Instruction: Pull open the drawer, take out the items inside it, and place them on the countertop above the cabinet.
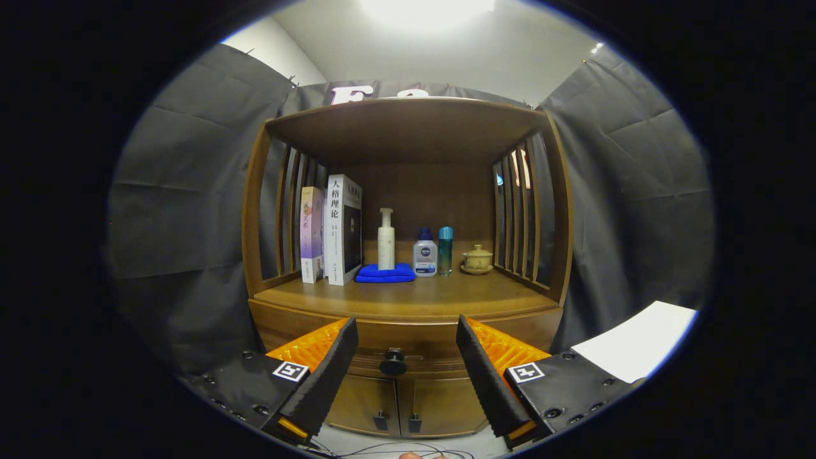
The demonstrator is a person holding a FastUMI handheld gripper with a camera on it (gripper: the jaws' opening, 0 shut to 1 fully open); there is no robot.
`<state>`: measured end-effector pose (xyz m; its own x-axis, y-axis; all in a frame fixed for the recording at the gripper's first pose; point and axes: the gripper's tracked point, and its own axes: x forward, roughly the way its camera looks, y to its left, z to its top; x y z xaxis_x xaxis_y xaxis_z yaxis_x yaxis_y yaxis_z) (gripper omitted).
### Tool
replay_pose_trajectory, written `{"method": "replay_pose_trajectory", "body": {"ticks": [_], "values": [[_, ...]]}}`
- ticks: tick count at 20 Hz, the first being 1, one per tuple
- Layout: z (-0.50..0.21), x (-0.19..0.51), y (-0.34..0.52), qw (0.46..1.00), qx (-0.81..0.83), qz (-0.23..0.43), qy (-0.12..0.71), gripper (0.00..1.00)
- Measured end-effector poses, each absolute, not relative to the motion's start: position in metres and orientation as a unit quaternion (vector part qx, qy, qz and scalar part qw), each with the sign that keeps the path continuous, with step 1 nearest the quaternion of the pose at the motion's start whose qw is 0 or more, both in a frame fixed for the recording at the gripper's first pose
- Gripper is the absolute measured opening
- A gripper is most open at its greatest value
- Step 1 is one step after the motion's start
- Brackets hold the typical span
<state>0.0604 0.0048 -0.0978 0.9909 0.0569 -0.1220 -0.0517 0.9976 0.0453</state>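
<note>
Our hand-held gripper (pixel 405 357) is spread wide, empty, facing the closed drawer (pixel 408 357) under the surface's (pixel 408 296) front edge. Its small round knob (pixel 393 363), likely stiff, is the handhold.

Standing and lying along the back of the wooden shelf.

Leaning upright at one end, two books (pixel 331 231); resting beside them, a folded blue cloth (pixel 385 275) carrying a white pump bottle (pixel 386 241); standing just past it, a small blue-capped bottle (pixel 424 254) touching a slim teal bottle (pixel 445 251); sitting near the slatted side, a lidded ceramic cup (pixel 477 259). Trailing on the floor below, thin cables (pixel 389 451); lying off to the side, a white sheet (pixel 637 340).
</note>
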Motion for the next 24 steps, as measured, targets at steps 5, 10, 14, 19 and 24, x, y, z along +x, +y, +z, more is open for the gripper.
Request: {"method": "replay_pose_trajectory", "body": {"ticks": [5, 10, 14, 19, 24], "values": [[-0.128, 0.079, 0.012, 0.995, 0.025, 0.034, 0.093, 0.98], [-0.159, 0.089, 0.016, 0.991, 0.047, 0.043, 0.119, 0.98], [-0.194, 0.110, 0.017, 0.987, 0.048, 0.040, 0.149, 0.98], [-0.225, 0.127, 0.018, 0.983, 0.045, 0.039, 0.175, 0.98], [-0.232, 0.142, 0.021, 0.983, 0.034, 0.042, 0.176, 0.97]]}}
